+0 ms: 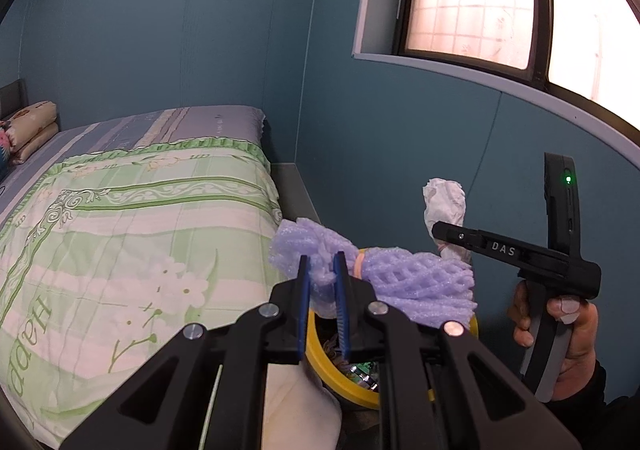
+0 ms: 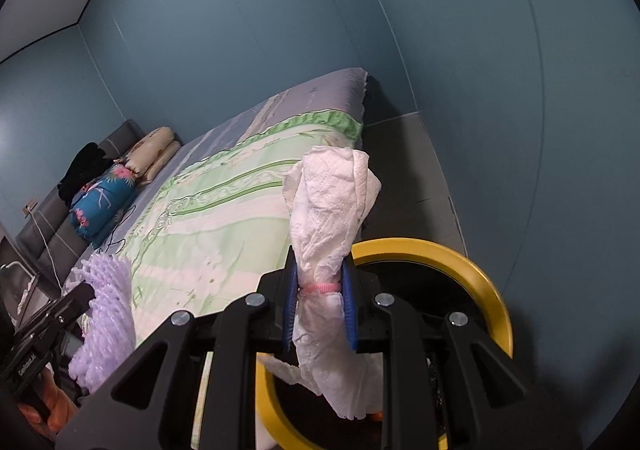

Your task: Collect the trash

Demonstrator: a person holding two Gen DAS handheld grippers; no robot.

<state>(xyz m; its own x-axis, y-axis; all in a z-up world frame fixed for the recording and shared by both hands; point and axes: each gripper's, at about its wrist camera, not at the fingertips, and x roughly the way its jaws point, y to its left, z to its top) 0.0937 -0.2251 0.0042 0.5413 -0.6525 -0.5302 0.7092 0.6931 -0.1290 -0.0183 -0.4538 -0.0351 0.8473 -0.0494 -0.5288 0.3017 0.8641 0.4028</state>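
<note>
Both hands loaded. My left gripper (image 1: 323, 274) has its jaws clenched on a purple foam net (image 1: 384, 282), bundled with a rubber band, lower centre of the left wrist view. My right gripper (image 2: 320, 290) has its jaws clamped on a wad of white paper towel (image 2: 332, 209) at its pink band, centre of the right wrist view.

The yellow-rimmed bin (image 2: 480, 274) sits low in both frames, right under the two loads, beside the bed (image 1: 140, 209). Looks like the drop step is next.

Risks as I see them:
- The foam net is wide and springy, and part of it overhangs the rim on the bed side. If I release from here it could catch the rim and tip out onto the floor.
- The towel hangs long below the jaws and could snag on a pad on release and stay stuck.
- The two grippers are near each other over one opening, so they could knock together if both go down at once.
</note>
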